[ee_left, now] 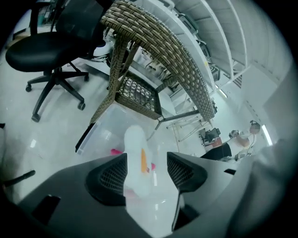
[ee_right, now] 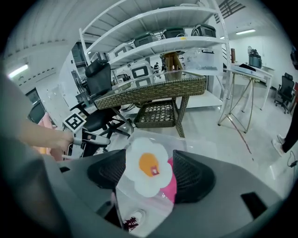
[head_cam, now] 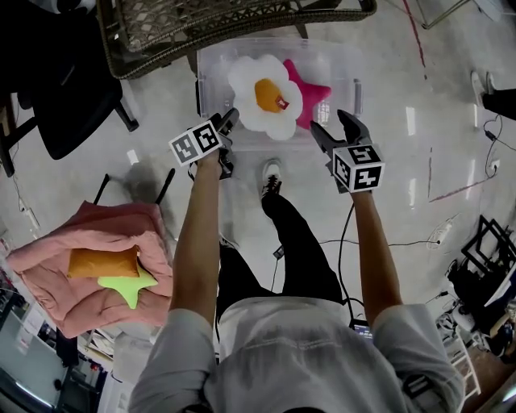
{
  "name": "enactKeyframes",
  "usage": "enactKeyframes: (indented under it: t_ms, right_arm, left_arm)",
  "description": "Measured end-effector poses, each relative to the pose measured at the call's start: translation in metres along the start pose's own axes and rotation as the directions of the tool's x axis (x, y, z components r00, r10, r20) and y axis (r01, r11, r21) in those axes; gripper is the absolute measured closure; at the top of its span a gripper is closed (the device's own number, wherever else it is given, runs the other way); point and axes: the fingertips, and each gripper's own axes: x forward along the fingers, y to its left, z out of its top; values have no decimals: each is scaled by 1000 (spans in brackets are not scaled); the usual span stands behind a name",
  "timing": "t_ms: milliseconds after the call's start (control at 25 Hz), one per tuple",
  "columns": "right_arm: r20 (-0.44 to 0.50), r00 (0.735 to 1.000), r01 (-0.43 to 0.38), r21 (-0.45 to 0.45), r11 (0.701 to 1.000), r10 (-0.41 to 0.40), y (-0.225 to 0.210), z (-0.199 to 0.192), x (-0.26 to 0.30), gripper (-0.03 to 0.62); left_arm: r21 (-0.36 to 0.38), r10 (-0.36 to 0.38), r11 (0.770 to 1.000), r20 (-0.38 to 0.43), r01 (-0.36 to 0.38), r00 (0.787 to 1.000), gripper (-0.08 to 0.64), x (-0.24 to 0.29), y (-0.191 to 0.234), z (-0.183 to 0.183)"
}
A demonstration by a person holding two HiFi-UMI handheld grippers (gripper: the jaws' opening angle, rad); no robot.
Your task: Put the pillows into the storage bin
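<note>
A clear storage bin (head_cam: 216, 58) stands on the floor in front of me. In it lie a white fried-egg pillow (head_cam: 262, 97) and, under its right side, a pink star pillow (head_cam: 313, 90). My left gripper (head_cam: 230, 123) is at the egg pillow's left edge. In the left gripper view the egg pillow (ee_left: 136, 160) stands edge-on between the spread jaws, with a gap to the right pad. My right gripper (head_cam: 337, 127) hangs open over the bin's near right side, nothing between its jaws. An orange pillow (head_cam: 101, 262) and a green star pillow (head_cam: 127, 284) lie on a pink cushion at the left.
A wicker table (head_cam: 201, 24) stands just behind the bin. A black office chair (head_cam: 72, 93) is at the left. The pink cushion (head_cam: 56, 298) rests on a low stand at my left. My shoe (head_cam: 272, 174) is close to the bin's front, and cables run over the floor at the right.
</note>
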Motion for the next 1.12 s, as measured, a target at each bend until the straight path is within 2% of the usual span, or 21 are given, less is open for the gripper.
enactKeyframes:
  t_ms: [120,400,600,760,920,1120]
  right_arm:
    - [-7,1000,-1,6,1000,2,0,0,2,265]
    - [-6,1000,-7,-11,1000,7,15,13,-3,265]
    - [4,999,-39,-52,998,39,50,35,-6,265]
    - [11,995,-97,-108,989,99,105,52,-9,265]
    - [15,984,-169,-190,967,175,176,69,-11,265]
    - [-12,956,-283,-310,908,294,286,81,-5,265]
  left_arm:
    - [24,10,1000,-30,-9,1000,278,-1,3,-6]
    - [22,24,999,-14,-24,1000,279,-30,10,-3]
    - [10,36,999,53,-37,998,281,-78,22,11]
    - [16,68,997,119,-71,990,281,-140,44,16]
    - [-49,108,994,229,-99,967,281,-219,77,19]
    - [-161,187,978,374,-135,908,281,-335,131,5]
